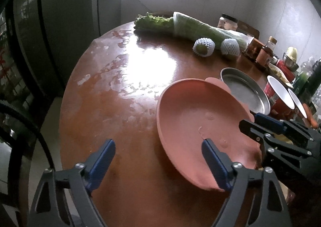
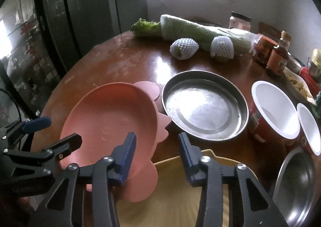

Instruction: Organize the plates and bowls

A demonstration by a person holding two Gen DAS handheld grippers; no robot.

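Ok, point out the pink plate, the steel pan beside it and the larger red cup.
pink plate (image 2: 112, 118): right wrist view, on its inner floor.
steel pan (image 2: 202, 106): right wrist view, on its flat bottom.
larger red cup (image 2: 275, 107): right wrist view, on its white inside wall.

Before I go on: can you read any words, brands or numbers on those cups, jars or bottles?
None can be read.
Red cup: printing on its side, too blurred.
Red-labelled jar: label blurred.
Orange-labelled bottle: label blurred.
Red box: marks too small.

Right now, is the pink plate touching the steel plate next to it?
Cannot tell. In the right wrist view the pink plate's scalloped edge meets the steel plate's rim, yet overlap could hide a gap.
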